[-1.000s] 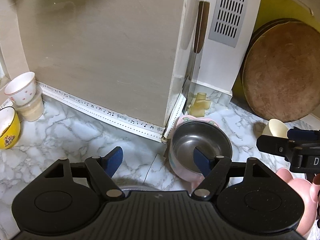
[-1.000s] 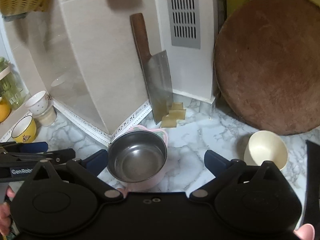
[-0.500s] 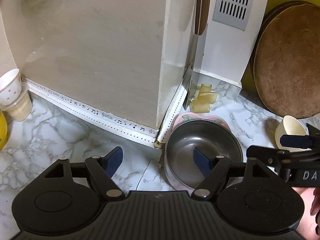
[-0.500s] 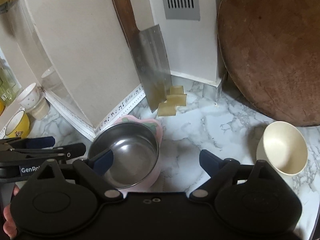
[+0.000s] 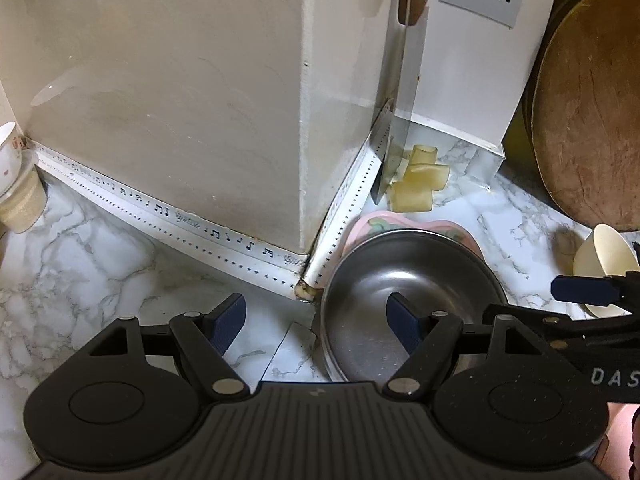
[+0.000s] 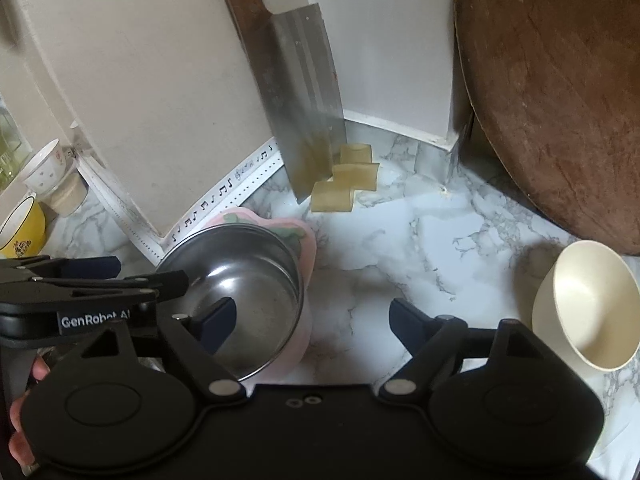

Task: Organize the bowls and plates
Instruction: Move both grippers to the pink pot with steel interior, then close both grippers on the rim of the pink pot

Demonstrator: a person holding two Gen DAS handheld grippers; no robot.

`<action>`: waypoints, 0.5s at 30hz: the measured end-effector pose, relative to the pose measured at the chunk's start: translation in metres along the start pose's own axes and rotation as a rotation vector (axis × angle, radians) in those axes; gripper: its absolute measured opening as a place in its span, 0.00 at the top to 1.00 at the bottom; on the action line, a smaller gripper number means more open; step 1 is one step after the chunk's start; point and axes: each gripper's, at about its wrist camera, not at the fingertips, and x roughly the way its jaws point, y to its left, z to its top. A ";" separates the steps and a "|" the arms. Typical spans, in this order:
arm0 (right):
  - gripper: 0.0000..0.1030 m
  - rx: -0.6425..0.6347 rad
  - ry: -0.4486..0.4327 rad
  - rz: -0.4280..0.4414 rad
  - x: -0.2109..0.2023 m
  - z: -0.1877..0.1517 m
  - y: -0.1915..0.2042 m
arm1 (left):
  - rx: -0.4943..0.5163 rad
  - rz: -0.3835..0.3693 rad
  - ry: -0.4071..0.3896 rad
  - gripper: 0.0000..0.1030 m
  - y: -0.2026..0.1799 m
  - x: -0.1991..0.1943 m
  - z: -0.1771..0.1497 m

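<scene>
A steel bowl (image 5: 404, 276) sits inside a pink bowl (image 5: 400, 222) on the marble counter by the wall corner; both also show in the right wrist view, the steel bowl (image 6: 256, 276) and the pink bowl (image 6: 306, 240). My left gripper (image 5: 316, 318) is open, its right finger over the steel bowl. My right gripper (image 6: 310, 322) is open, its left finger over the steel bowl's right side. A cream bowl (image 6: 588, 304) stands at the right, also seen in the left wrist view (image 5: 606, 260).
A cleaver (image 6: 304, 104) leans in the wall corner over yellowish blocks (image 6: 346, 184). A round wooden board (image 6: 560, 92) leans at the right. A yellow bowl (image 6: 22, 226) and a white cup on a beige cup (image 6: 48, 172) stand far left.
Both grippers have moved forward and closer to the steel bowl; the right one has shifted right, bringing the cream bowl nearer. Both stay open.
</scene>
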 end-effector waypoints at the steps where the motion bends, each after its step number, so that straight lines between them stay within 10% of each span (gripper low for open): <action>1: 0.24 0.000 0.006 0.003 0.002 0.001 -0.001 | 0.001 -0.002 0.003 0.25 -0.001 0.001 0.000; 7: 0.30 0.030 0.021 -0.004 0.009 0.003 -0.006 | -0.016 -0.006 0.024 0.26 -0.002 0.008 0.001; 15: 0.68 0.056 0.046 0.031 0.016 0.004 -0.007 | -0.026 -0.016 0.045 0.66 -0.005 0.012 0.001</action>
